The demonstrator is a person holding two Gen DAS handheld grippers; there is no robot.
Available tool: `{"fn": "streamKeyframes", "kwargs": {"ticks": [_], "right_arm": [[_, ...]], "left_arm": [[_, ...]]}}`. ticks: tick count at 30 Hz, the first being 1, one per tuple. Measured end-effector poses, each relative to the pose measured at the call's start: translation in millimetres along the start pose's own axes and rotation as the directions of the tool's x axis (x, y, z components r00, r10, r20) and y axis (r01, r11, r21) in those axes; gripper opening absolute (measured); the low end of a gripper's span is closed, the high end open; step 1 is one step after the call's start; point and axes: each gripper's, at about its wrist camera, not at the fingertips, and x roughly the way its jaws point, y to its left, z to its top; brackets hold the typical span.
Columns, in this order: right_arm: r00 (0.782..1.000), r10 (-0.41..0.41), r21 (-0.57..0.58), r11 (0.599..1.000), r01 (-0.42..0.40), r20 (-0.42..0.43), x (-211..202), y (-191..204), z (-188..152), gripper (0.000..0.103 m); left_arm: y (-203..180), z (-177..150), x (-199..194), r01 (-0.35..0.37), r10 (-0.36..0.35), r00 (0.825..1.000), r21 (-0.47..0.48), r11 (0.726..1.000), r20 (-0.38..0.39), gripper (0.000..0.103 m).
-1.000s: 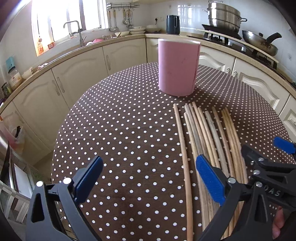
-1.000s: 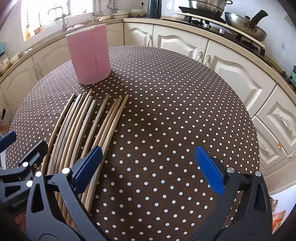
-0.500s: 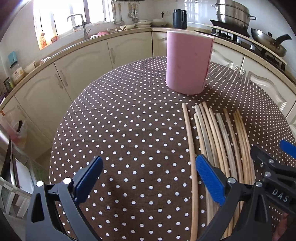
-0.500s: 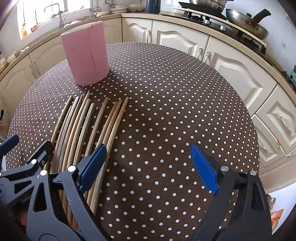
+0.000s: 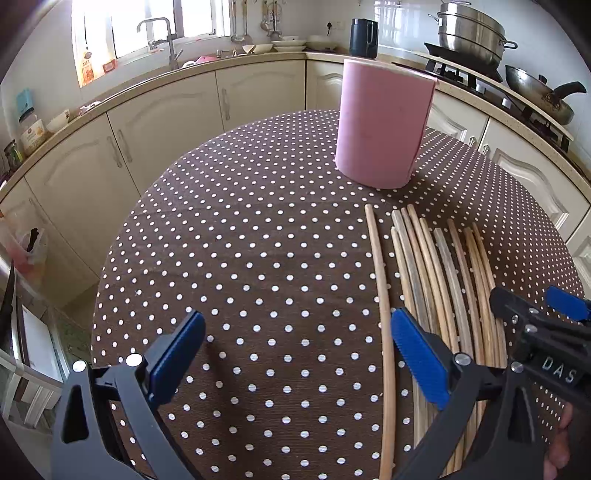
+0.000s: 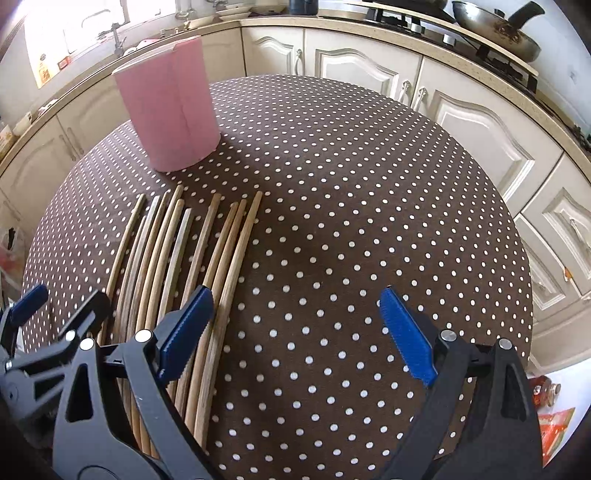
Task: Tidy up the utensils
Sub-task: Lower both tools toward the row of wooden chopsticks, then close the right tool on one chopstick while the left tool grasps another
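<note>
Several wooden chopsticks (image 5: 436,280) lie side by side on a round table with a brown polka-dot cloth (image 5: 258,266); they also show in the right wrist view (image 6: 177,258). A tall pink holder (image 5: 382,123) stands upright beyond their far tips, also seen in the right wrist view (image 6: 170,107). My left gripper (image 5: 295,354) is open and empty, above the cloth left of the chopsticks, its right finger over the leftmost ones. My right gripper (image 6: 295,332) is open and empty, its left finger over the rightmost chopsticks.
Cream kitchen cabinets (image 5: 166,122) curve around the table. A stove with a steel pot (image 5: 469,26) and a wok (image 6: 495,26) is at the back right. A sink and window (image 5: 155,33) are at the back left. The table edge drops off on the right (image 6: 524,295).
Both grippers have pulled back and risen slightly, so the pink holder and chopsticks sit lower in view. Both stay open. The chopsticks have not moved.
</note>
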Motion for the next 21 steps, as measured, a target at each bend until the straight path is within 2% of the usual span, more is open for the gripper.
{"fn": "streamKeyframes", "kwargs": {"ticks": [3, 5, 9, 11, 12, 14, 15, 18, 19, 20, 21], "right_arm": [[1.000, 0.000, 0.025, 1.000, 0.000, -0.018, 1, -2, -2, 0.090], [0.999, -0.038, 0.011, 0.999, 0.038, -0.028, 0, -1, -4, 0.090], [0.999, -0.027, -0.007, 1.000, 0.027, -0.023, -1, 4, -5, 0.090], [1.000, -0.016, -0.025, 1.000, 0.016, -0.006, 0, 5, -3, 0.085], [1.000, 0.002, -0.060, 0.998, -0.001, 0.028, -3, 9, -4, 0.066], [0.998, 0.032, -0.105, 0.994, -0.027, 0.045, -6, 15, -4, 0.038], [0.998, 0.048, -0.132, 0.990, -0.041, 0.050, -8, 18, -6, 0.029], [0.996, 0.073, -0.158, 0.986, -0.063, 0.060, -9, 22, -9, 0.016], [0.994, 0.094, -0.154, 0.985, -0.084, 0.060, -10, 21, -9, 0.011], [0.993, 0.100, -0.149, 0.985, -0.090, 0.061, -10, 21, -11, 0.010], [0.992, 0.107, -0.142, 0.985, -0.098, 0.061, -10, 20, -11, 0.009]], "left_arm": [[3, 0, 1, 0.010, -0.010, 1.000, -0.008, 1.000, -0.003, 0.099], [2, 0, 1, 0.011, -0.011, 1.000, -0.005, 1.000, -0.004, 0.099], [3, 0, 1, 0.017, -0.017, 1.000, -0.004, 1.000, -0.006, 0.099], [3, 0, 1, 0.017, -0.017, 1.000, -0.003, 1.000, -0.005, 0.099], [3, 0, 1, 0.016, -0.016, 1.000, 0.001, 1.000, -0.006, 0.099], [0, 2, 2, 0.009, -0.008, 1.000, 0.013, 1.000, -0.006, 0.099], [-1, 2, 3, 0.001, 0.000, 1.000, 0.015, 1.000, -0.008, 0.099], [-8, 7, 6, 0.001, -0.001, 1.000, 0.027, 1.000, -0.018, 0.093], [-9, 9, 6, 0.010, -0.010, 1.000, 0.036, 0.999, -0.015, 0.084], [-10, 12, 6, 0.015, -0.015, 1.000, 0.041, 0.999, -0.012, 0.069], [-11, 15, 5, 0.017, -0.017, 1.000, 0.041, 0.999, -0.007, 0.062]]}}
